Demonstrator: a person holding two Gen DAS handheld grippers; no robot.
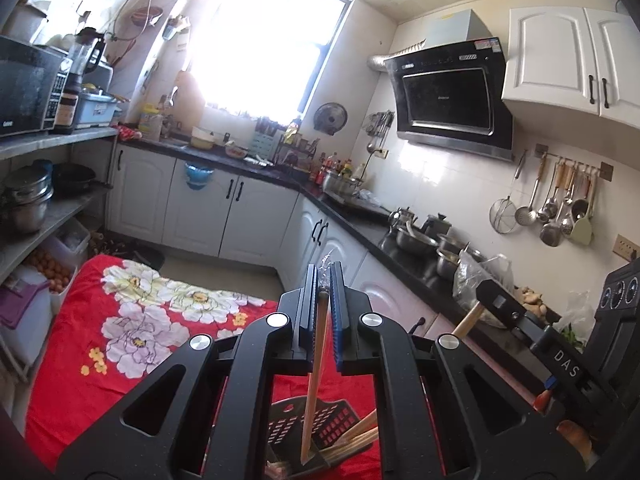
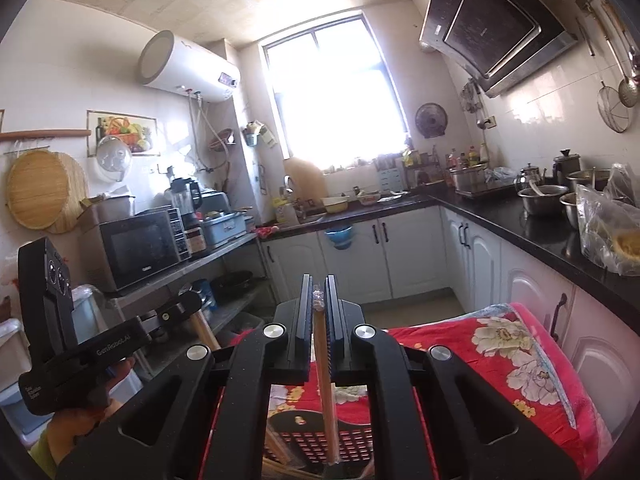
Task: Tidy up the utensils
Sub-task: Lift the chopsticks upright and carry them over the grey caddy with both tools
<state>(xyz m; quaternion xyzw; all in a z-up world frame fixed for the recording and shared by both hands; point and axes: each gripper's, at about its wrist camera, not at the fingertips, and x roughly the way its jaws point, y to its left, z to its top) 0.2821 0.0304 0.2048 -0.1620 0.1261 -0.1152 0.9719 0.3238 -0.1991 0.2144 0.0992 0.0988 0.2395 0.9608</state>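
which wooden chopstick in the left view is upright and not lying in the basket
The wooden chopstick pinched between the left gripper fingers; the other chopsticks lie slanted in the black slotted basket.

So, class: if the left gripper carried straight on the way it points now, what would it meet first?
The left gripper, shut on a chopstick, aims across open floor toward the white cabinet doors at the counter's corner. Nothing nearer shows in that line, so probably those doors, though depth is hard to judge.

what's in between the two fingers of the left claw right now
A single wooden chopstick, pinched near its top by the shut left claw. It hangs down toward the dark slotted basket on the red floral cloth. The left wrist view shows this.
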